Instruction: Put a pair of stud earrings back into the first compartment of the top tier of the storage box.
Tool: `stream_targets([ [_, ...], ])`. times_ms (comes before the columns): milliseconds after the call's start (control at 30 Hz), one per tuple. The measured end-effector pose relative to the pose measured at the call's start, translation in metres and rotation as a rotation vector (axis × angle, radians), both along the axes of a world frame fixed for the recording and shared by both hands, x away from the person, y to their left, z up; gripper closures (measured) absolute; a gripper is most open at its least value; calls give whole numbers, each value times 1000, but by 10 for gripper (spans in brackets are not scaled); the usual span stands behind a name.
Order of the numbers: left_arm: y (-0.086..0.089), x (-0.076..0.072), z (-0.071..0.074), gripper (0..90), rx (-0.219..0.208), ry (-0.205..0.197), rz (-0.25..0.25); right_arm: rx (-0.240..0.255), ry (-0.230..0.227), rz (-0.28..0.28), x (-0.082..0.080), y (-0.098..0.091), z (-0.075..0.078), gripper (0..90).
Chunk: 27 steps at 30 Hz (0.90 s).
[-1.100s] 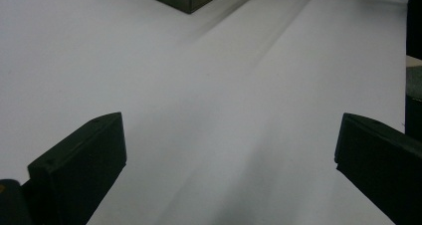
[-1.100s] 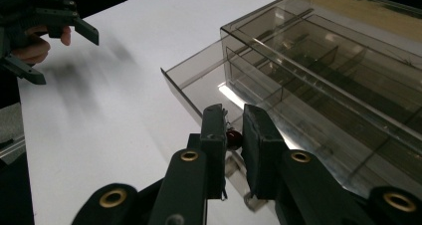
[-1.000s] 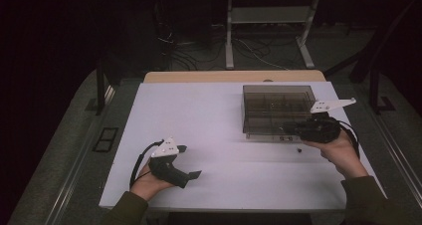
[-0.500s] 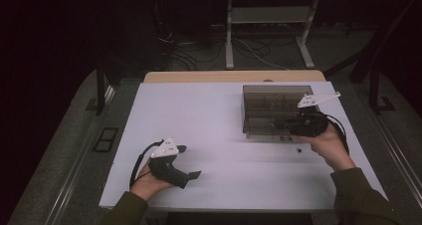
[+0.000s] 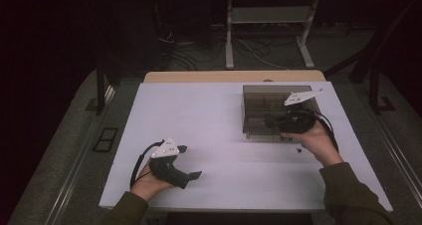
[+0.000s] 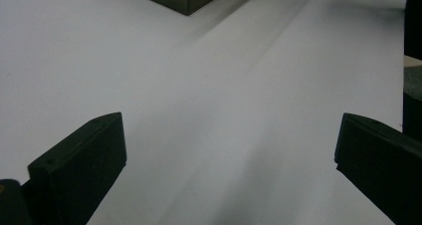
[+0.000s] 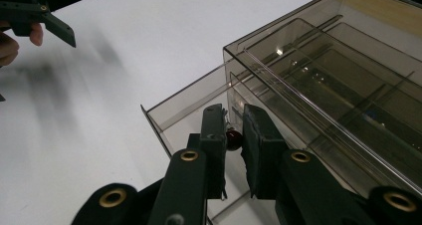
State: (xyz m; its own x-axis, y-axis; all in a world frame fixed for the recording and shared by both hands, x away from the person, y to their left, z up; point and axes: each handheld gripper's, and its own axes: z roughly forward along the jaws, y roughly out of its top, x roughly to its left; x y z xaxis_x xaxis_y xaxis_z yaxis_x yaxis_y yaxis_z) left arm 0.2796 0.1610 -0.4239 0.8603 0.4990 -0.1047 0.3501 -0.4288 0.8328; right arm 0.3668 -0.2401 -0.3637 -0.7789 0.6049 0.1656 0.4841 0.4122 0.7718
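The right gripper (image 7: 234,130), clamped on a small dark red bead (image 7: 233,139), has been carried over the open drawer (image 7: 189,108) of the smoky plastic box (image 5: 271,108); release seems next. The left gripper (image 5: 186,161) rests wide open on the surface (image 5: 209,120), well left of the box.

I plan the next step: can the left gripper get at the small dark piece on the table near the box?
Probably yes. The left gripper is open, and bare table lies between it and the small dark piece. The right hand beside the piece could crowd it.
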Motion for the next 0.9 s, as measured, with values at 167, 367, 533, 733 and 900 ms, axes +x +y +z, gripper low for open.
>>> stream_targets([
  [167, 0, -1, 0, 0, 2, 1, -2, -11, 2, -1, 4, 6, -2, 784],
  [367, 0, 0, 0, 0, 4, 1, -3, -36, 10, 6, 5, 11, -6, 757],
  [533, 0, -1, 0, 0, 3, 1, -4, -14, 12, -2, 5, 10, -6, 704],
  [733, 1, -1, 0, 0, 7, -5, 2, 20, 19, -12, 3, 4, -4, 631],
  [900, 1, -3, 1, 0, 12, -10, 8, 26, 4, -10, -7, -2, -1, 580],
])
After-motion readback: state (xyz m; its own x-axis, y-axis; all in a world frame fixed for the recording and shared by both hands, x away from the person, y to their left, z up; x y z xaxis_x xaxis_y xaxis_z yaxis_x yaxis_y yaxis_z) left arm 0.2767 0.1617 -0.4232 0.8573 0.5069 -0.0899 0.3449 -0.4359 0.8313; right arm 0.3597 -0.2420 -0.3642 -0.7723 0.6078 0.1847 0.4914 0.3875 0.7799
